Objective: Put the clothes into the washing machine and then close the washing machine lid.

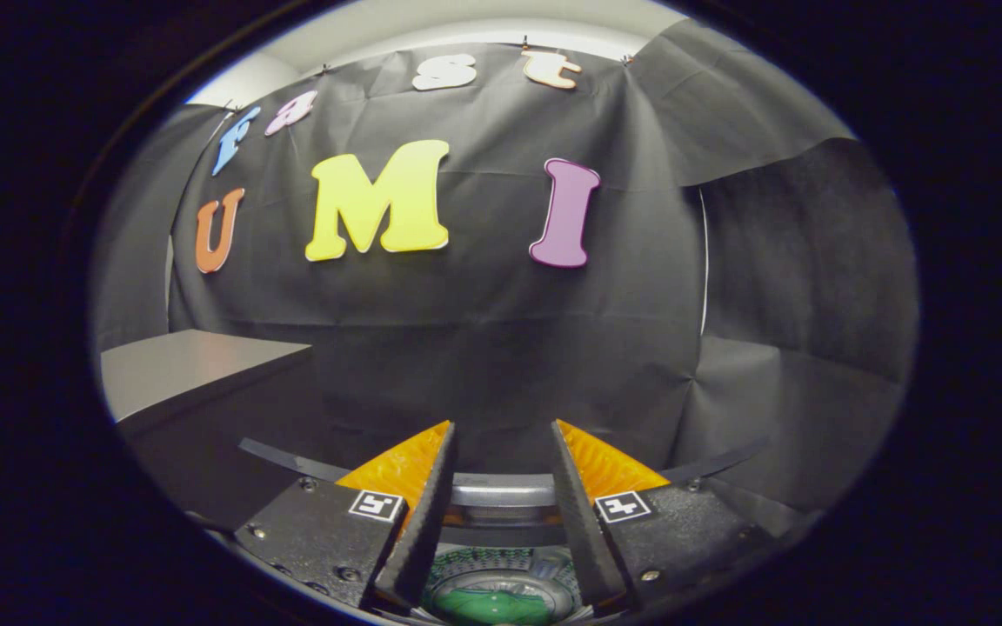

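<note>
gripper jaws spread wide and empty, hovering with the washing machine drum mouth directly below them.

Overall dim; light appears to come from overhead. Strong fisheye bending toward the edges. Centre sharp; lower rim in shadow, slightly soft.
</note>
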The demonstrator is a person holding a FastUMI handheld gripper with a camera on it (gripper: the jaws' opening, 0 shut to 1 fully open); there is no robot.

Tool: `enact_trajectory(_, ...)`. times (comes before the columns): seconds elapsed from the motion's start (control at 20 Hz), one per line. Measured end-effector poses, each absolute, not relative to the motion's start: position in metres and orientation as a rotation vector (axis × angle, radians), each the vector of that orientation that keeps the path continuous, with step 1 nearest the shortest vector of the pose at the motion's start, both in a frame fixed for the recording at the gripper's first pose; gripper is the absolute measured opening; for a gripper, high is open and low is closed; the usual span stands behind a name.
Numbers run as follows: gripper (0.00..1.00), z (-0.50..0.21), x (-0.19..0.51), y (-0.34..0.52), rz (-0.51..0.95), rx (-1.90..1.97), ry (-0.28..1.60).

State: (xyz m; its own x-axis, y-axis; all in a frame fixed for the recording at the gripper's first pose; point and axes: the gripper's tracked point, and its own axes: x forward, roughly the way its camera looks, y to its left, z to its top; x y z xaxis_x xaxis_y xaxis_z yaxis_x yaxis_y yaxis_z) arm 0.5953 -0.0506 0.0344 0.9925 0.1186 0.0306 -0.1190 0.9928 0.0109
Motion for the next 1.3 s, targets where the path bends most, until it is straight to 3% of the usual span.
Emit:
enact_trajectory(1.0,0.67,-0.026,0.539,-0.055,0.157,-0.031,0.090)
enact_trajectory(1.3,0.67,-0.058,0.484,-0.073,0.117,-0.015,0.153)
